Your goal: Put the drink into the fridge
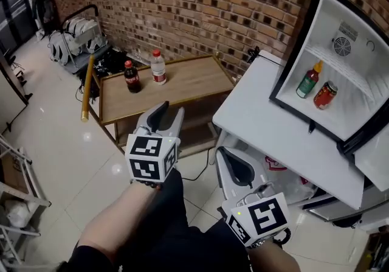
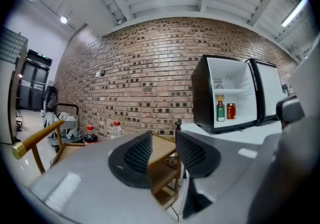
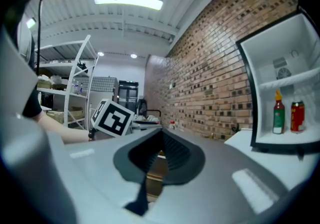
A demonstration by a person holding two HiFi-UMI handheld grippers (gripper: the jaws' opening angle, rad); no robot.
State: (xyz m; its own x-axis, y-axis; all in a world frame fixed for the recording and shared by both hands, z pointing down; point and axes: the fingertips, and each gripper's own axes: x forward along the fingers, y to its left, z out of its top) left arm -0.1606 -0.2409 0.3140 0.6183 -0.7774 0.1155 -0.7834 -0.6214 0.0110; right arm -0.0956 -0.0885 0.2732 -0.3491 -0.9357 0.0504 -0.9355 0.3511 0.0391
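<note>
Two drinks stand on a low wooden table [image 1: 182, 85] by the brick wall: a dark cola bottle [image 1: 131, 77] [image 2: 90, 135] and a clear water bottle [image 1: 158, 67] [image 2: 115, 130], both red-capped. My left gripper [image 1: 165, 109] [image 2: 164, 140] is open and empty, well short of the table's near edge and pointing toward it. My right gripper [image 1: 222, 153] [image 3: 161, 135] is shut on nothing, low beside the white counter [image 1: 273, 125]. The small fridge [image 1: 349, 91] [image 2: 200, 97] on that counter stands with its door open. Inside are a sauce bottle [image 1: 308, 80] [image 3: 278, 114] and a red can [image 1: 325, 95] [image 3: 297, 117].
A wooden rod [image 1: 87, 88] leans at the table's left end. Bags on a rack [image 1: 73, 42] stand further back along the wall. Metal shelving [image 1: 15, 204] is at the lower left. Tiled floor lies between me and the table.
</note>
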